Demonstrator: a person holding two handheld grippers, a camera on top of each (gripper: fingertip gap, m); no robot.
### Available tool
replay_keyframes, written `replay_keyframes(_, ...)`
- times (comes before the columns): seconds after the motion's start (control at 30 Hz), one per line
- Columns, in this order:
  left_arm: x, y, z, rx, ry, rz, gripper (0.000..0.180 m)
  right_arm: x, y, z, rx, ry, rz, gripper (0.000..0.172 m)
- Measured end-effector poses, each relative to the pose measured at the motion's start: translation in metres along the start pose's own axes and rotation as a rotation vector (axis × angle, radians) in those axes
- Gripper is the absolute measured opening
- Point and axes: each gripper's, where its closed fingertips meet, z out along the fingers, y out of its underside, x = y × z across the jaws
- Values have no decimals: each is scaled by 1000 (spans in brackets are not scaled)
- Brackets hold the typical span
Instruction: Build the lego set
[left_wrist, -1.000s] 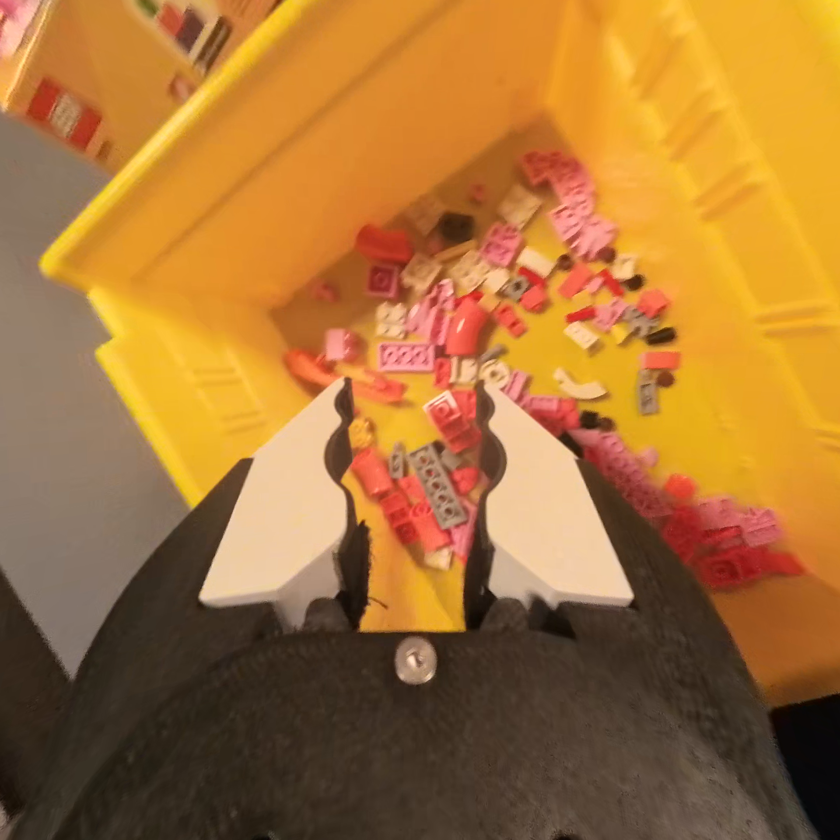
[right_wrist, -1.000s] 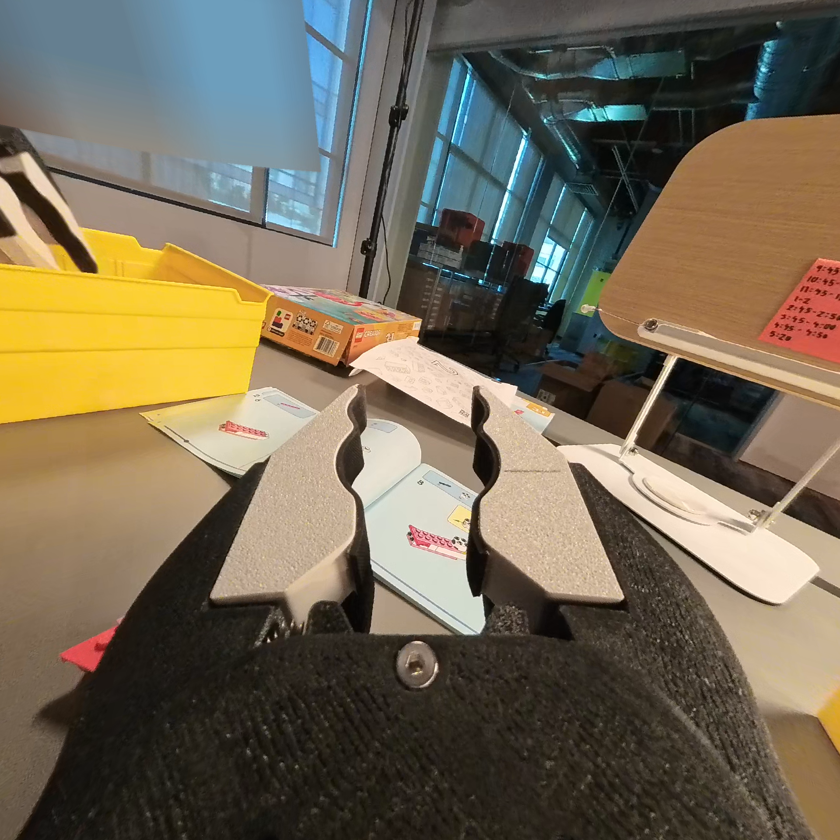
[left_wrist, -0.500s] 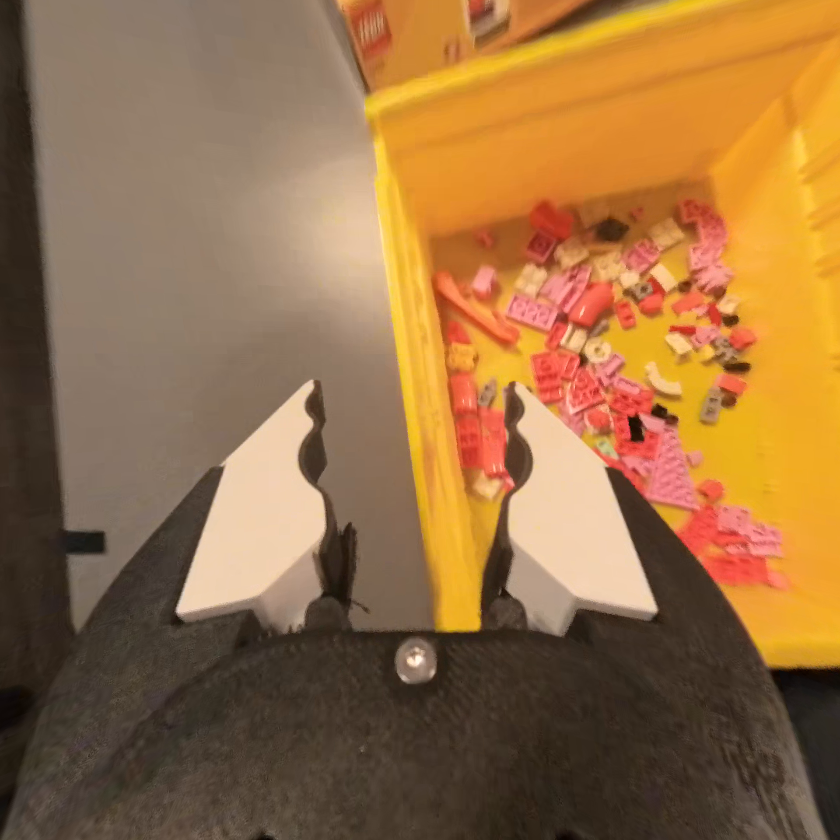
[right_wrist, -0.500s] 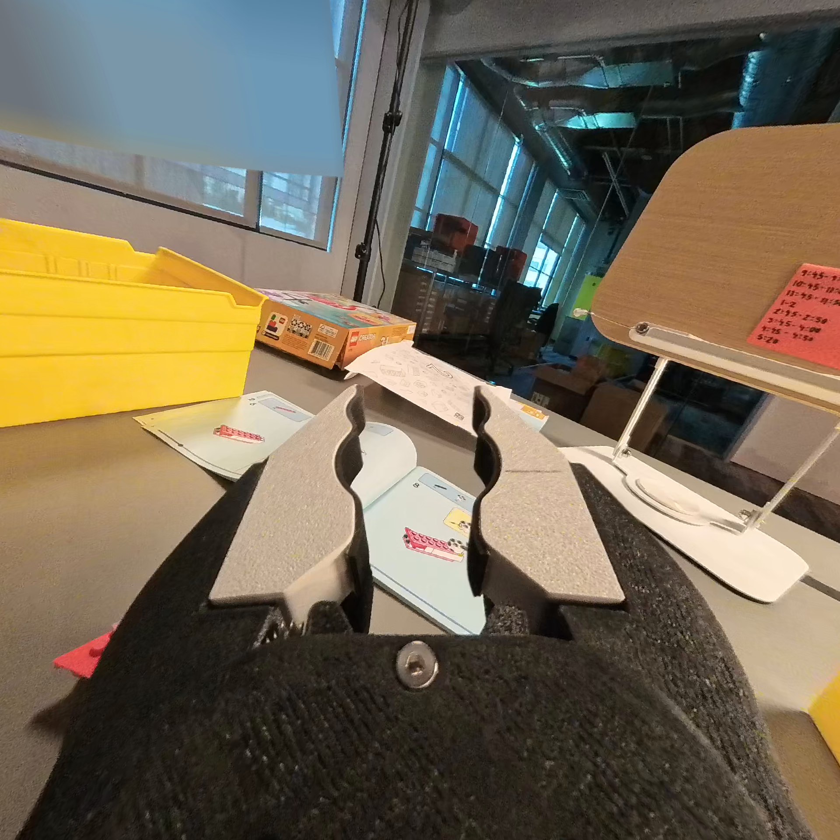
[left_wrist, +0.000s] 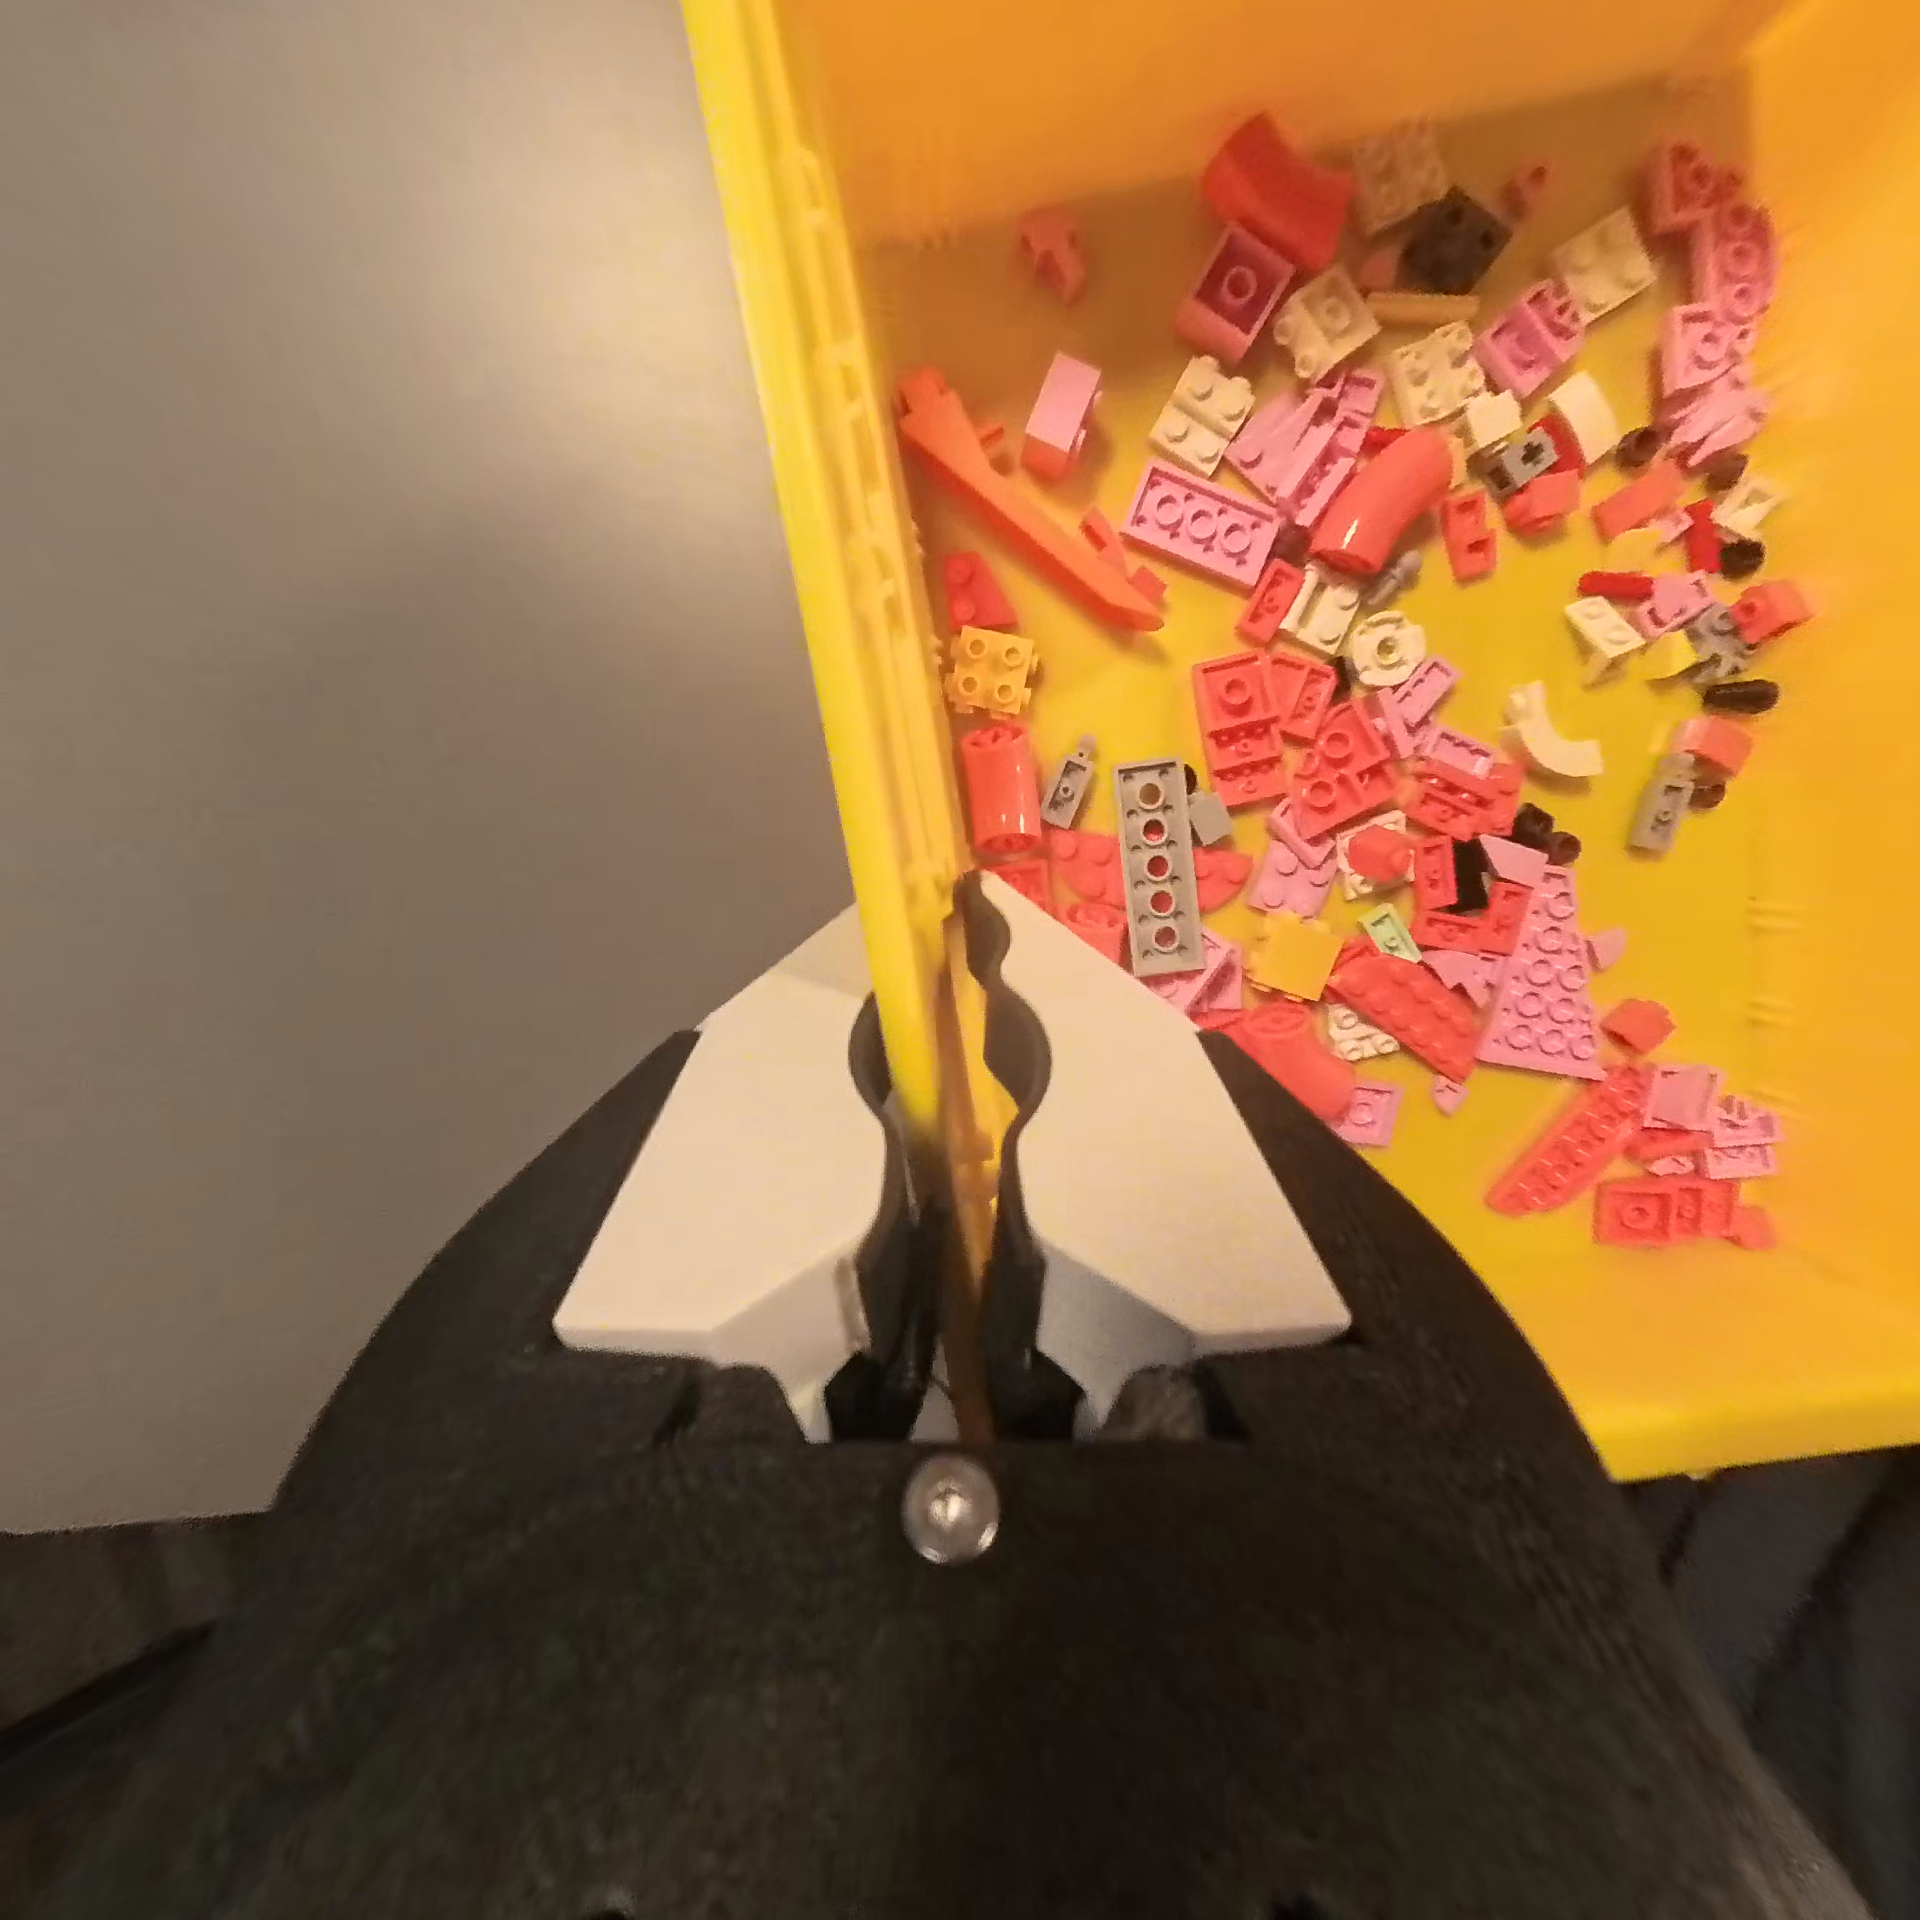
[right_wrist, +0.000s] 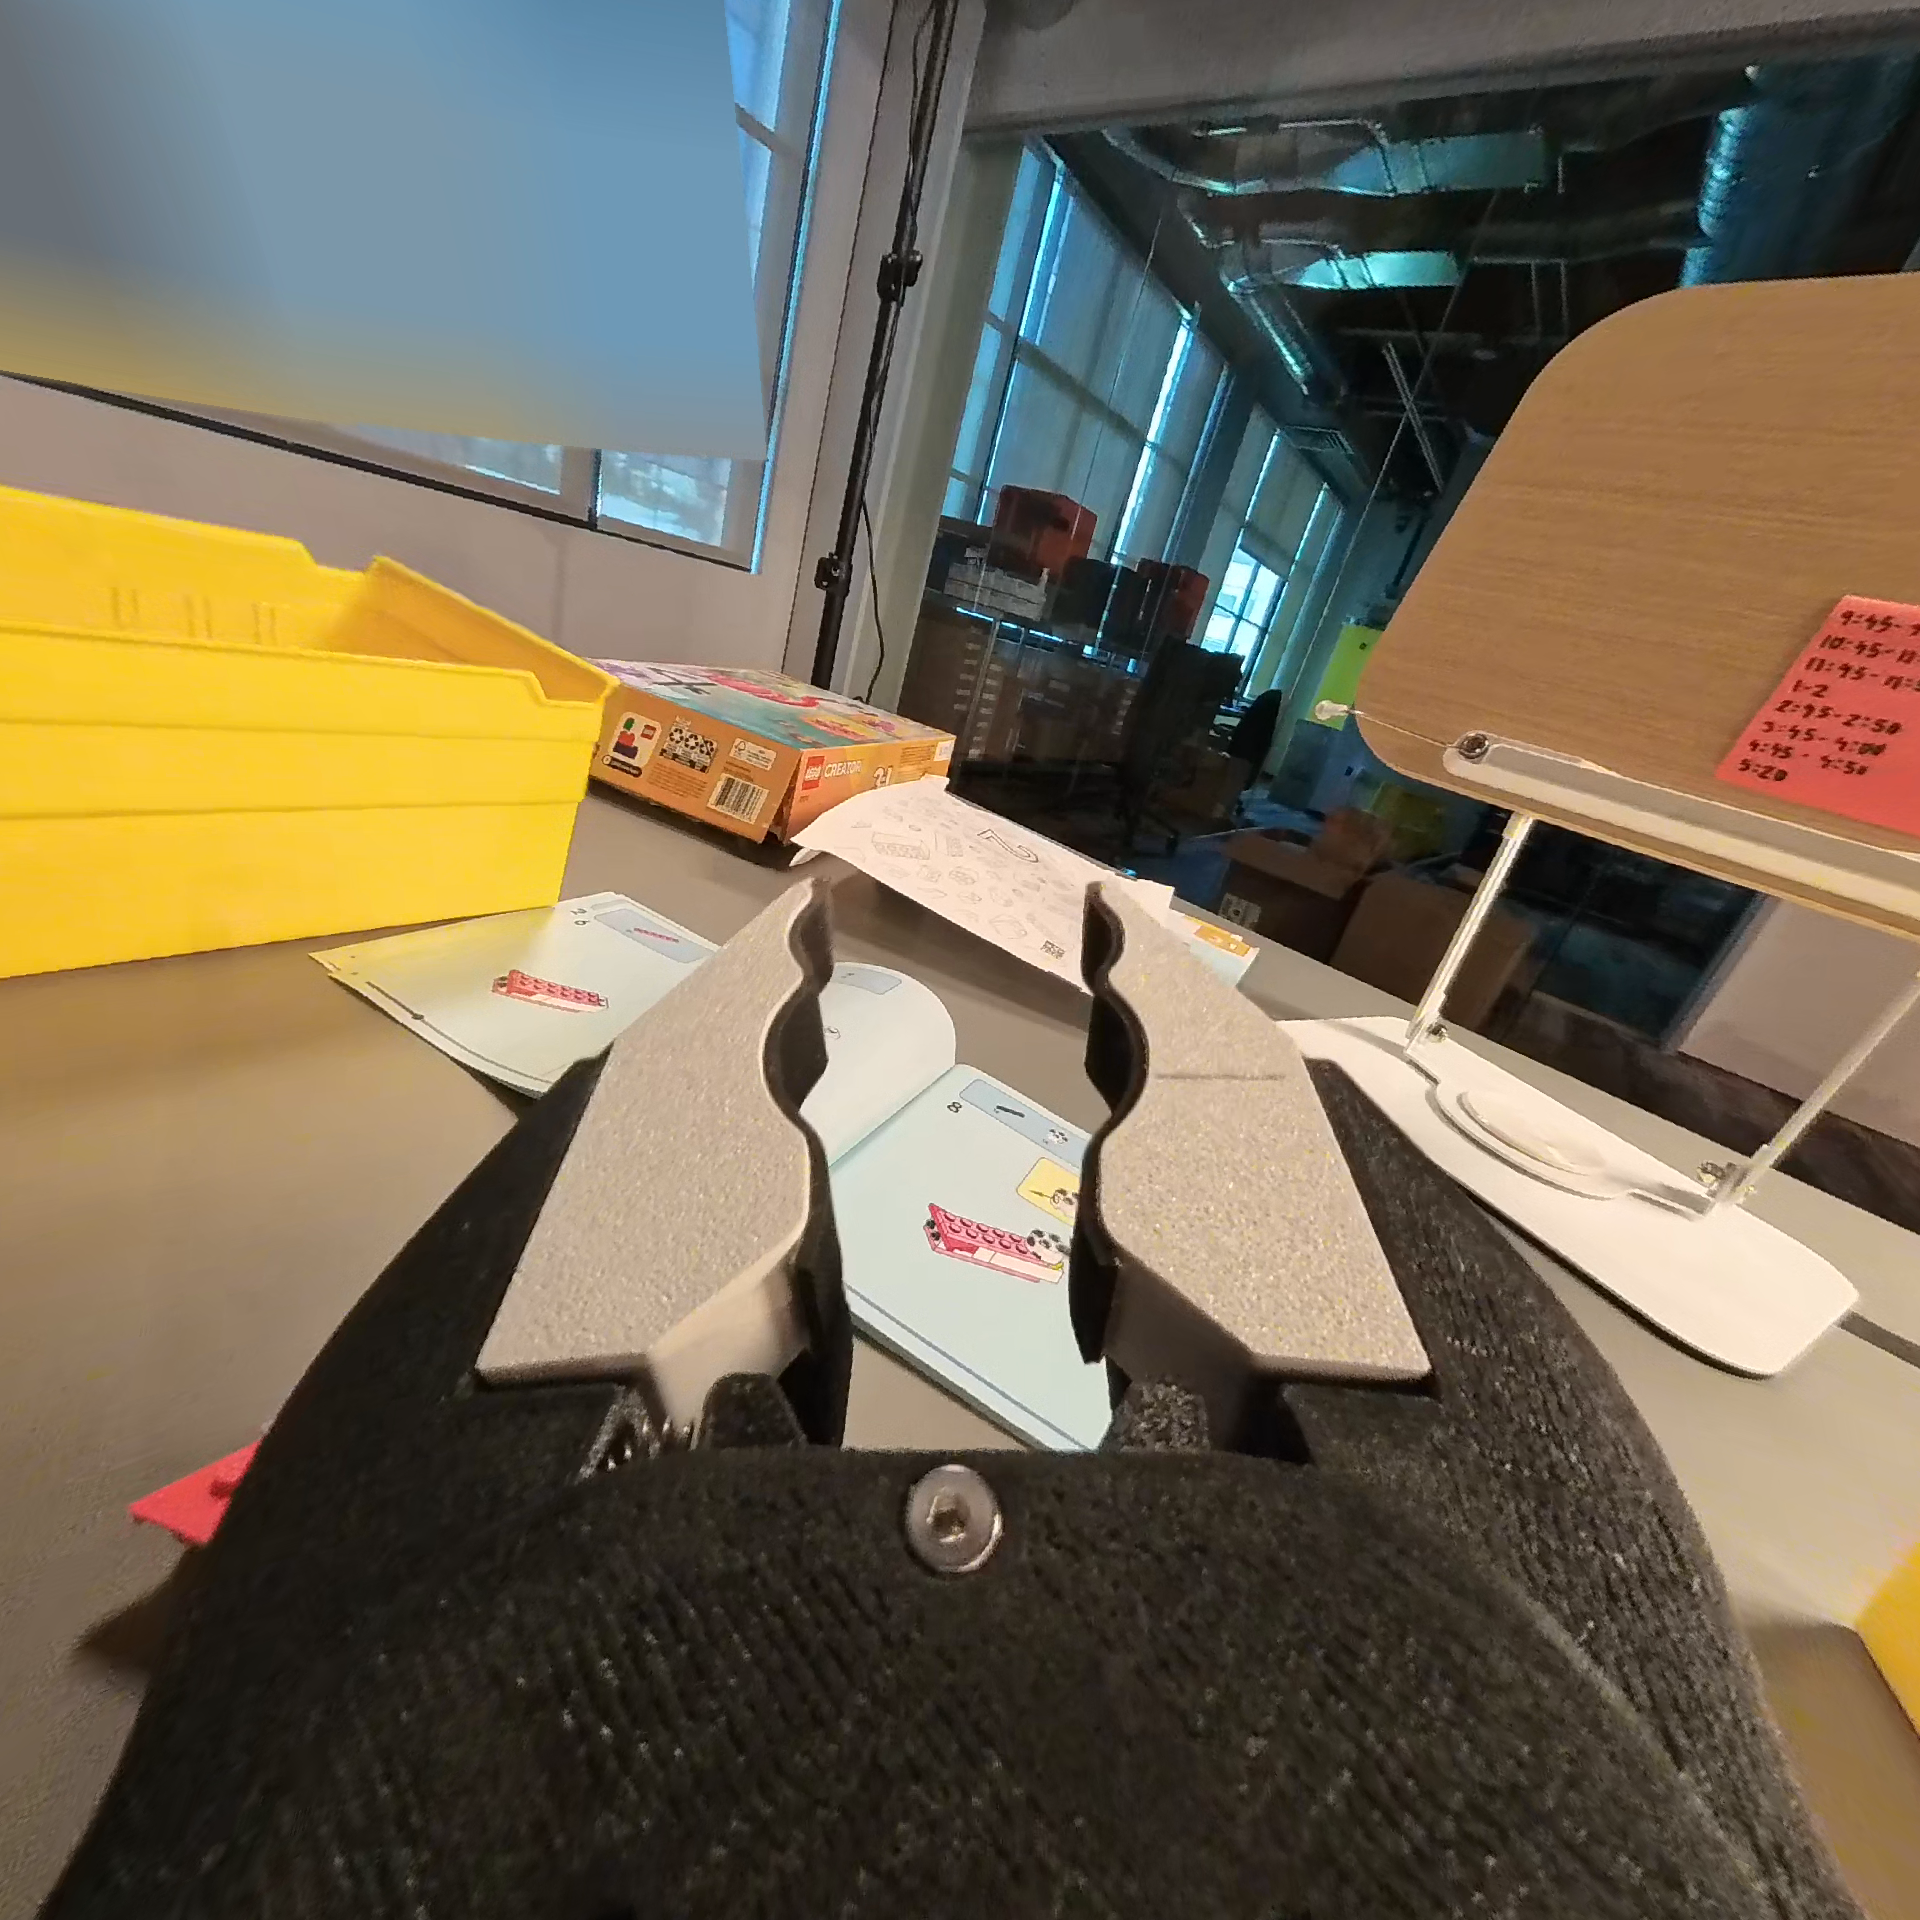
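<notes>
In the left wrist view my left gripper (left_wrist: 914, 920) is shut on the left side wall (left_wrist: 831, 416) of the yellow bin, with one white finger (left_wrist: 1101, 1049) inside and the other outside. The bin floor holds many loose red, pink, white and grey Lego pieces (left_wrist: 1351, 727), including a grey holed plate (left_wrist: 1153, 862) near my fingers. In the right wrist view my right gripper (right_wrist: 956, 904) is open and empty, held low over the open instruction booklet (right_wrist: 966, 1226) on the grey table. The yellow bin (right_wrist: 281, 779) stands at the left there.
A Lego box (right_wrist: 748, 758) lies behind the bin, with a printed sheet (right_wrist: 966, 873) leaning on it. A wooden board on a white stand (right_wrist: 1662, 623) is at the right. A red flat piece (right_wrist: 187, 1496) lies on the table at the near left.
My left gripper moved from over the pieces to the bin's left wall, opened wide astride it, then closed on the wall. The right gripper has barely moved.
</notes>
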Motion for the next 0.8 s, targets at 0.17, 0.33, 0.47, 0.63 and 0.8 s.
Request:
replay_keyframes(0.17,5,-12,-24,101,-55,45,3,0,0,1,-3,-1,-2,48)
replay_keyframes(0.33,15,-23,-45,193,-94,88,3,-1,1,1,-5,-4,0,48)
replay_keyframes(0.47,22,-28,-60,245,-119,107,3,-1,1,1,-4,-5,2,48)
replay_keyframes(0.63,29,-31,-73,289,-132,120,3,-1,1,2,-4,-8,4,47)
replay_keyframes(0.8,30,-31,-76,293,-146,124,3,-2,1,2,-3,-12,5,47)
